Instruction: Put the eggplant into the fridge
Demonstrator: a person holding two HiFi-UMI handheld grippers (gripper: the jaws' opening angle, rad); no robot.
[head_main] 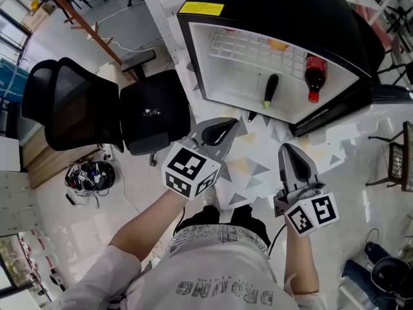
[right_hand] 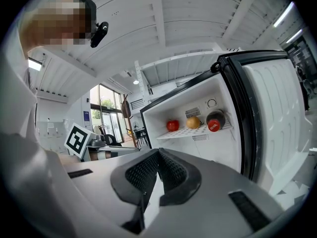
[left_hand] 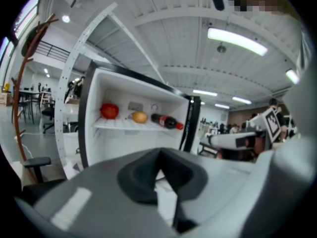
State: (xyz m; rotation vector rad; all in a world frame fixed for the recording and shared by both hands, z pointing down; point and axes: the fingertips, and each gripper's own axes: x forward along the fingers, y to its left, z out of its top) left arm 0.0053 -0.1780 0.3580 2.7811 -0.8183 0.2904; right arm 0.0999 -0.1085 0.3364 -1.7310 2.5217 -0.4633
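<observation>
Eggplant, direction: the long dark purple eggplant [head_main: 270,89] lies flat. Its long axis runs from the back of the small black fridge [head_main: 271,5] toward the open front, and its green stem end points out to the person.
Eggplant, place: on the white floor inside the fridge, near the front edge and below the white wire shelf [head_main: 239,47].
Eggplant and jaws: it is apart from both pairs of jaws and touches neither. Seen from the head view, it lies deeper in the fridge than both tips, about between the two.
Left gripper [head_main: 222,134]: the grey jaws are pressed together with nothing between them. The tips are just outside the fridge opening, on its left part.
Right gripper [head_main: 292,152]: its jaws also meet at the tips and hold nothing. It is outside the fridge, in front of the right part of the opening.
On the shelf of the fridge: a red round fruit [left_hand: 109,111], a yellow round fruit [left_hand: 140,117] and a dark cola bottle with red cap [head_main: 313,75], which lies on its side.
</observation>
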